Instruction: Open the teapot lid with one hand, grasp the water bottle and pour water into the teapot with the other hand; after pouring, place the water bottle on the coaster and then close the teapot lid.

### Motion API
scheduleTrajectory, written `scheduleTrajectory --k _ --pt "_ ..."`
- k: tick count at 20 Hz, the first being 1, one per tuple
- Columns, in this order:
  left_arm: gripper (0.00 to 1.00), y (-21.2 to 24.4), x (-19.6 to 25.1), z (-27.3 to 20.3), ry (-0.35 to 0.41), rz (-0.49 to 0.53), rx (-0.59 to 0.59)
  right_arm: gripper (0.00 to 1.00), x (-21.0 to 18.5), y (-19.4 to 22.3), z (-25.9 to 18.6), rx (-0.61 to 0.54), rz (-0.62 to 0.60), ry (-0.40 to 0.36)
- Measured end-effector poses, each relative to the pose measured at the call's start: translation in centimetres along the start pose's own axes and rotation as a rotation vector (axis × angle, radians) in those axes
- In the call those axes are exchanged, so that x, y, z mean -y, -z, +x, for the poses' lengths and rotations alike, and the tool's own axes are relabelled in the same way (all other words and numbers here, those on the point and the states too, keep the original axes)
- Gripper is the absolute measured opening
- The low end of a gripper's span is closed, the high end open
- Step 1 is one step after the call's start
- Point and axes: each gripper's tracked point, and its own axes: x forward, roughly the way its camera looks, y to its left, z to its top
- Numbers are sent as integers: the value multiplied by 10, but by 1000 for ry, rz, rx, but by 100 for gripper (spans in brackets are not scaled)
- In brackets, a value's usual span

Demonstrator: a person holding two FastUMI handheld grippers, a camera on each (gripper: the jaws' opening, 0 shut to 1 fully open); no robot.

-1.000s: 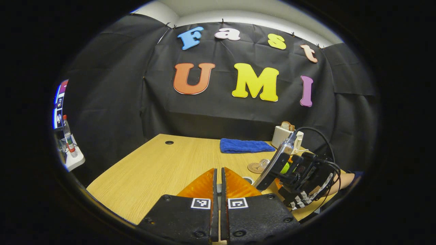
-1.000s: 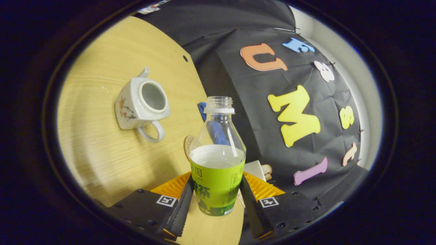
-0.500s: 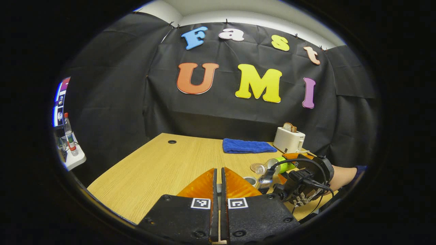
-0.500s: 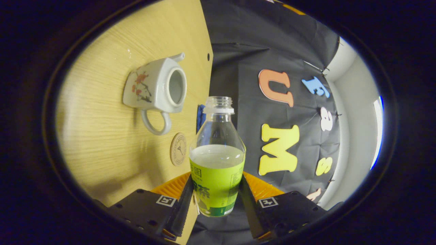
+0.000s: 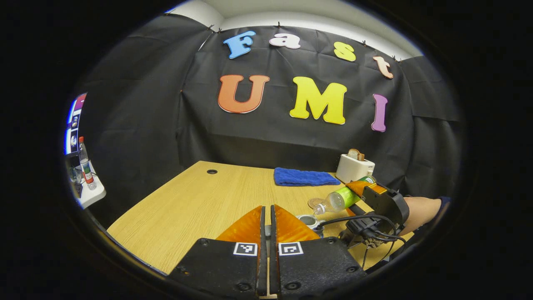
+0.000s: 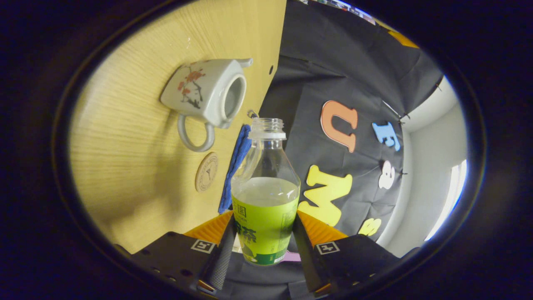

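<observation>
On the table (image 5: 195,200), a folded cloth (image 5: 304,177) lies at the far edge beside a toaster (image 5: 354,168), with the coaster (image 6: 206,171) between cloth and open teapot (image 6: 208,93) nearer the front.

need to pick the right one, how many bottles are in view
2: the water bottle tipped in the right gripper near the teapot, and a red-capped bottle on a side shelf at far left.

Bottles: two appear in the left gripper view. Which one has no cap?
The green-labelled bottle tipped in the right claw, mouth open. The other bottle, on the side shelf, has a red cap.
</observation>
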Motion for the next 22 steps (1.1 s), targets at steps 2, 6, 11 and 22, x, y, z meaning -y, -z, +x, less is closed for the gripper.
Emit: scheduleTrajectory --k 2,6,11,22 --pt "5 -1 0 0 5 -2 0 72 11 2 -1 3 -42 25" --pt "5 -1 0 -1 9 -7 0 75 19 3 -1 1 -81 49" --pt "5 -1 0 -2 13 -1 -2 72 28 0 0 13 -134 77" --pt "5 1 3 -2 24 12 -8 72 30 -5 2 21 -223 100"
